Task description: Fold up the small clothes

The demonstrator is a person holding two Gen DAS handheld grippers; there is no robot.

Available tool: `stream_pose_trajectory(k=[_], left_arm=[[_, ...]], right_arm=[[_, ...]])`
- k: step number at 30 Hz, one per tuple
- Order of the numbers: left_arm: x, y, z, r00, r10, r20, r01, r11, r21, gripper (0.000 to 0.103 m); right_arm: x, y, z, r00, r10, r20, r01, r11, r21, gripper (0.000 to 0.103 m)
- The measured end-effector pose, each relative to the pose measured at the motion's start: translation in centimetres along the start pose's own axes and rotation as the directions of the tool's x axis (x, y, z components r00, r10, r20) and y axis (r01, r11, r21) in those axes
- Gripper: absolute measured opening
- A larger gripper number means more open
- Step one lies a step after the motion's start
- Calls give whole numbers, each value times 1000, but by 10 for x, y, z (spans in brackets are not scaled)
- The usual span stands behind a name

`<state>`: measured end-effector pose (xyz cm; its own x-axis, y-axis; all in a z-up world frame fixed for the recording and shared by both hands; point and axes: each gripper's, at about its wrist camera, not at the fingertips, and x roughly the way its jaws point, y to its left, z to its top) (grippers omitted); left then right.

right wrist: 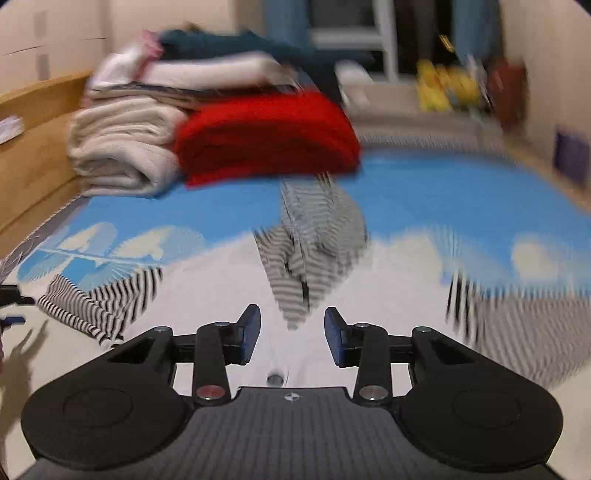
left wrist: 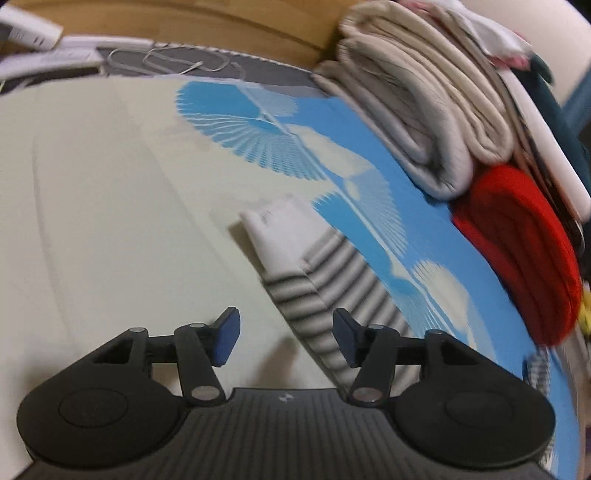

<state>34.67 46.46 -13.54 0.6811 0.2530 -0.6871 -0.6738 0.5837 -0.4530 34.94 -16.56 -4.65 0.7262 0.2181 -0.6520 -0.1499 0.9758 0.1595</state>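
Striped garment [left wrist: 314, 291], left wrist view: near end hidden behind the right finger of the left tongs [left wrist: 286, 338]; stripes smeared by motion.

Striped clothes [right wrist: 317, 236], right wrist view: middle piece heavily blurred, shape not readable; a further striped piece [right wrist: 517, 317] at right smeared and cut by the frame edge.

Folded stack [right wrist: 155, 92]: upper layers blurred, items not separable. In the left wrist view the red fold [left wrist: 524, 258] ran out of focus toward the right edge.

Yellow and dark red objects [right wrist: 447, 85] beyond the bed: too blurred to identify.

White items [left wrist: 29, 33] at the top left: cut off, unidentifiable.
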Motion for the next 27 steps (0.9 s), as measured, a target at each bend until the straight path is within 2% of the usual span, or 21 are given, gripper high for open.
stream_pose_trajectory(k=[2,5,6,7,8,9,11,12,13,15,17,19,20,21,22,23,24,25,26,27], left_arm=[[18,4,6,1000,-12,-15,11,999,-36,66],[28,-2,9,1000,-13,26,13,1000,0,65],[32,-9,11,1000,-14,23,13,1000,27,27],[35,-15,14,1000,-2,12,1,999,47,6],[34,-23,16,999,43,9,-43,997,66,8],[27,-34,19,995,94,42,-97,992,79,8],[0,-70,21,986,92,140,-112,983,142,8],[-18,-96,19,980,54,190,-92,975,202,8],[-39,-125,13,975,-20,222,-40,964,263,8],[-76,-178,-10,958,-200,205,116,926,360,8],[-111,-232,-51,923,-367,117,277,844,459,8],[-139,-281,-106,859,-509,-52,462,729,504,10],[-146,-304,-136,809,-554,-196,570,658,491,18],[-148,-318,-157,763,-566,-312,642,607,468,24],[-152,-330,-177,720,-557,-414,694,569,441,25],[-158,-335,-188,708,-543,-452,706,569,422,26],[-162,-333,-188,724,-534,-437,688,602,404,35],[-163,-327,-183,751,-520,-406,657,650,383,42],[-164,-318,-176,786,-497,-368,614,699,366,49],[-163,-306,-168,835,-456,-307,547,751,371,49]], right_arm=[[12,3,-2,999,24,-33,-25,1000,-13,39],[15,6,-2,999,25,-21,-26,998,-57,39],[15,5,-2,1000,21,-18,-22,998,-59,39],[14,2,-2,1000,13,-16,-14,998,-54,39],[16,0,-2,1000,9,-20,-10,999,-47,39],[17,-5,-2,1000,3,-26,-4,999,-39,39],[16,-12,-3,999,-14,-29,13,1000,-23,39],[16,-16,-2,999,-22,-29,22,1000,-15,39],[16,-20,-1,999,-30,-23,30,1000,-4,39],[14,-27,2,999,-42,-8,42,999,23,39],[12,-35,7,999,-49,6,49,997,59,39],[11,-44,10,998,-59,24,56,994,92,39],[10,-48,11,997,-65,31,61,992,108,39],[10,-54,13,997,-66,36,61,990,130,39],[12,-61,14,997,-64,37,58,985,161,40],[15,-67,15,998,-57,27,51,980,190,40],[19,-72,16,999,-48,16,44,975,217,40],[23,-78,15,999,-41,9,37,968,247,42],[27,-82,15,999,-36,3,34,962,270,43],[31,-86,13,999,-32,-9,33,955,294,44]])
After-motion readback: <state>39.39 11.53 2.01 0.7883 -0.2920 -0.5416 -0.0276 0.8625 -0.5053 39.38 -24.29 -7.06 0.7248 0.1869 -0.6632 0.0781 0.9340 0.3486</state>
